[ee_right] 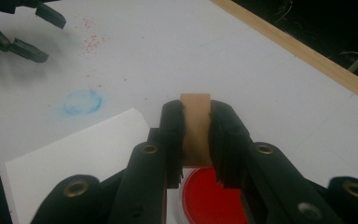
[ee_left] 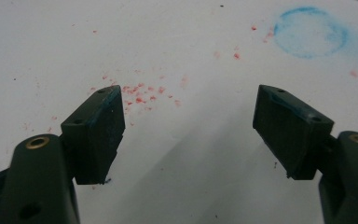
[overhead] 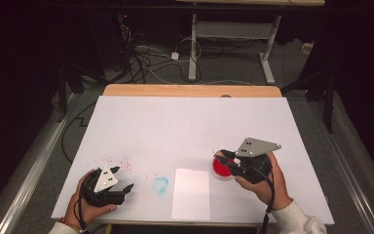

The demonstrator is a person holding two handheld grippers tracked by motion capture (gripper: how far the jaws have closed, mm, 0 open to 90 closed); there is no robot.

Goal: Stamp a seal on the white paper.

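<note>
One flat wooden block (ee_right: 195,128) in right gripper (ee_right: 195,140); round red inkpad (ee_right: 209,196), white paper sheet (ee_right: 74,154)

Your wooden stamp (ee_right: 195,128) stands upright, clamped in the right tongs (ee_right: 196,140), right over the round red ink pad (overhead: 222,168), which lies near right on the counter beside the white paper (overhead: 191,193).

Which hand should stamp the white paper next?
Right. The right gripper is shut on the wooden stamp above the red ink pad, beside the white paper. The left gripper is open, holding nothing.
</note>
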